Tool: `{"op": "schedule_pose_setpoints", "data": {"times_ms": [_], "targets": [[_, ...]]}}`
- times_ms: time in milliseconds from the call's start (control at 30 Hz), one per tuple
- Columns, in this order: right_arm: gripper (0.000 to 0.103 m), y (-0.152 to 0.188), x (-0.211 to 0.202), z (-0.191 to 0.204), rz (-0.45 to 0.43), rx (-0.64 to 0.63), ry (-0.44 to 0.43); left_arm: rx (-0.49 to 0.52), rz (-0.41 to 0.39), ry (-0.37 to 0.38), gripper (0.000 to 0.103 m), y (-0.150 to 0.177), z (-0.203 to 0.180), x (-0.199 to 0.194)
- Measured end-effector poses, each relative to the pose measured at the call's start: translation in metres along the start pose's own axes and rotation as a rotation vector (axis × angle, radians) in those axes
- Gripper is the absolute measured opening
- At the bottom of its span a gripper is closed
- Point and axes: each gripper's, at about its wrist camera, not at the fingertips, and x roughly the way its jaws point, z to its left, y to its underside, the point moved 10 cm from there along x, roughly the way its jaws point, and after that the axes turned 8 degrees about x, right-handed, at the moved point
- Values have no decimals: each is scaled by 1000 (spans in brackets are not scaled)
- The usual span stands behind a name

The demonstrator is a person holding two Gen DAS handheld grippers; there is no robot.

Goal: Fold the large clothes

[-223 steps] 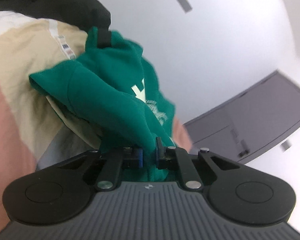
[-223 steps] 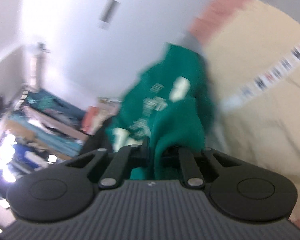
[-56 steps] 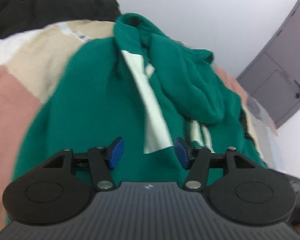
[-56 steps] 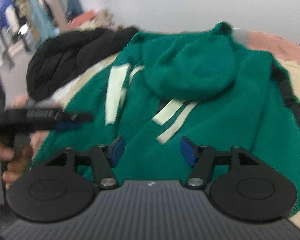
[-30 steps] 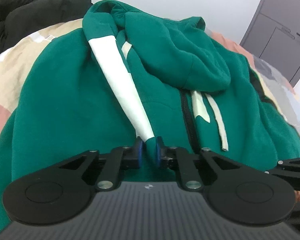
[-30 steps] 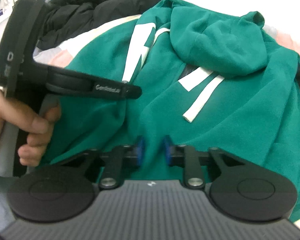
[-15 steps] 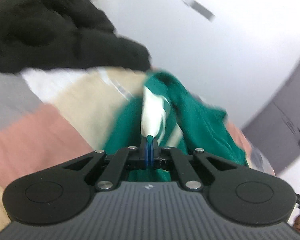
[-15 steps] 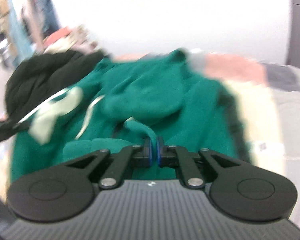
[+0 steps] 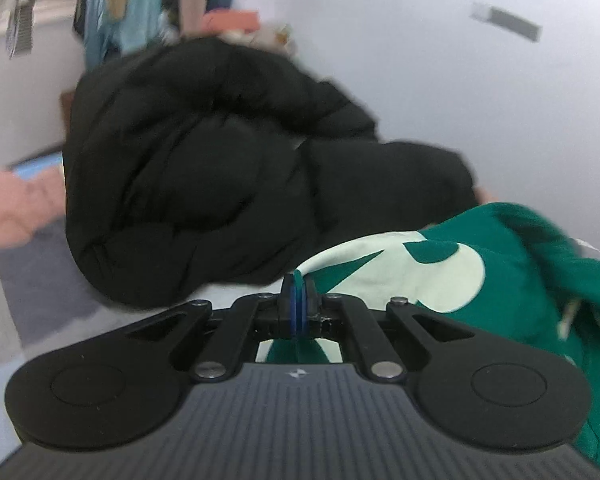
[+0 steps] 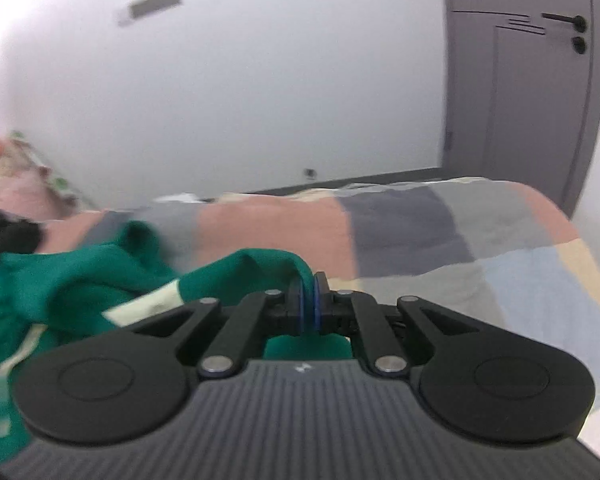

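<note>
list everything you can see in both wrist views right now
green hoodie: one, green with pale markings, lying on the bed, pinched by both grippers
black jacket: one, black, puffy, heaped on the bed beyond the hoodie
patchwork bedcover: one, pink, grey, beige and blue
door: one, grey, closed, right of the wall
hanging clothes: several, blurred, top left
left gripper: black, blue pads, shut on hoodie
right gripper: black, blue pads, shut on hoodie
</note>
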Motion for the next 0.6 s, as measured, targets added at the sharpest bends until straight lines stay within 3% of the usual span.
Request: {"op": "schedule_pose_setpoints", "data": {"times_ms": [100, 233, 367, 467, 500, 533, 567, 600], "targets": [[7, 9, 47, -15, 17, 3, 66, -4, 77, -31, 3, 17, 6, 39], [7, 43, 101, -29, 57, 41, 81, 9, 165, -57, 3, 35, 9, 73], [8, 71, 128, -32, 92, 69, 75, 0, 176, -47, 3, 36, 10, 75], [9, 73, 131, -31, 81, 96, 72, 33, 157, -55, 6, 32, 8, 64], [10, 72, 130, -30, 79, 100, 72, 46, 150, -63, 9, 30, 7, 60], [10, 70, 126, -29, 76, 103, 72, 49, 140, -62, 21, 31, 5, 57], [11, 67, 122, -28, 72, 107, 66, 49, 121, -55, 42, 28, 3, 49], [11, 65, 116, -27, 68, 117, 58, 47, 94, -47, 51, 25, 0, 38]]}}
